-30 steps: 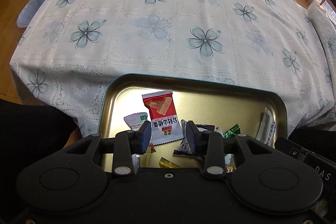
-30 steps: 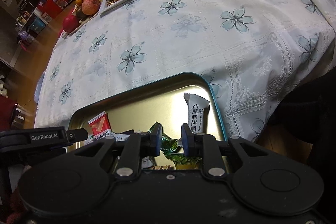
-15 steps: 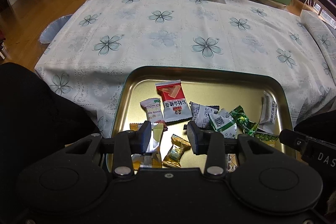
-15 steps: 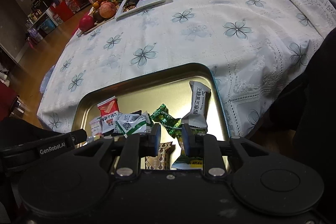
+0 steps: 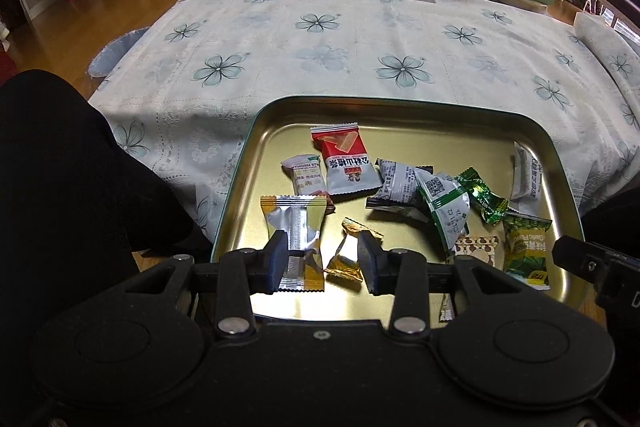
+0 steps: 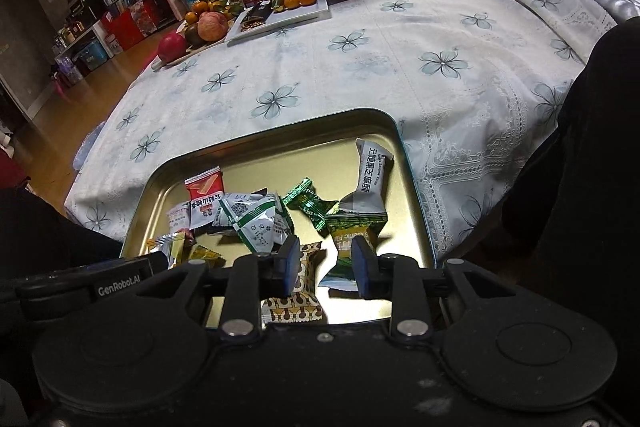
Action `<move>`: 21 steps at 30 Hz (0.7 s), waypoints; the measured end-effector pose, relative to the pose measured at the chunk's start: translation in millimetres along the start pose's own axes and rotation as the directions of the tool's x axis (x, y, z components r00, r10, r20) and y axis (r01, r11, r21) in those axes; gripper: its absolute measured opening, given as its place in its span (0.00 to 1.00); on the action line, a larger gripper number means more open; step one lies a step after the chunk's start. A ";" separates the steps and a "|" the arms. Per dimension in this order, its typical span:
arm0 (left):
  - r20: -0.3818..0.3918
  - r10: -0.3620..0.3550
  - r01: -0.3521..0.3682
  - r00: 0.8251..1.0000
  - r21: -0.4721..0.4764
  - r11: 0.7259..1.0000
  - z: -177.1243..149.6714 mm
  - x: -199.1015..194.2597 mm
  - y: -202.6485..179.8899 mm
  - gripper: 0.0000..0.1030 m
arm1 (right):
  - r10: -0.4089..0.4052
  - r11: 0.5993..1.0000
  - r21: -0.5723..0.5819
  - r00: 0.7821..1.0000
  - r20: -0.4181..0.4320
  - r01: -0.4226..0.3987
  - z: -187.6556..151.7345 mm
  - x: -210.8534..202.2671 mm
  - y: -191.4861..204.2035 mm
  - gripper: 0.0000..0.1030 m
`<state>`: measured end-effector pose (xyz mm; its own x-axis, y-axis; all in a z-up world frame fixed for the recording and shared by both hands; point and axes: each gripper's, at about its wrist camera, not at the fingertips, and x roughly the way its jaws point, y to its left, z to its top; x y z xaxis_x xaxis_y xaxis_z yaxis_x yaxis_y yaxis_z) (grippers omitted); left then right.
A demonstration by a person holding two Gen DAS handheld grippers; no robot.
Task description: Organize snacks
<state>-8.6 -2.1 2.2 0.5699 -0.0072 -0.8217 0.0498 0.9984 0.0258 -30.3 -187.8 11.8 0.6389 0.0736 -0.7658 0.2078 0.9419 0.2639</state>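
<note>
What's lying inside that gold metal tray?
The gold metal tray holds loose wrapped snacks, including a red-and-white packet and a green foil candy. Its near edge is hidden behind the claws.

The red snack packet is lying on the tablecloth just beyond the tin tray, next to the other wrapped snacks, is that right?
Not quite. The red packet lies inside the tray, not on the tablecloth. It is next to the other wrapped snacks, as the left wrist view shows.

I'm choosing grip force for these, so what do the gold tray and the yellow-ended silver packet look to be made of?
The gold tray looks like thin pressed metal with a glossy golden finish: it mirrors light and has a rolled rim. The yellow-ended silver packet looks like crinkly metallised foil film, shiny, with creases and serrated ends; probably soft and easily crushed.
</note>
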 end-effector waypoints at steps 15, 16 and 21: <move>0.041 -0.018 0.017 0.999 0.019 1.000 -6.1 -1.9 0.7 0.47 | 0.007 0.999 0.034 0.999 -0.037 -0.006 -8.7 8.2 -7.4 0.38; 0.040 -0.021 0.020 0.999 0.020 1.000 -6.2 -1.7 0.6 0.47 | 0.007 0.999 0.033 0.999 -0.041 -0.006 -8.1 9.3 -7.3 0.38; 0.035 -0.031 0.031 0.999 0.018 0.999 -6.2 -1.3 1.1 0.47 | 0.007 0.999 0.032 0.999 -0.046 -0.005 -8.6 10.6 -7.3 0.38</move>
<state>-14.4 -0.7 -0.2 0.5960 -0.0403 -0.8019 0.0820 0.9966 0.0108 -31.5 -191.1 -3.3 0.6054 0.0952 -0.7902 0.2282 0.9304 0.2870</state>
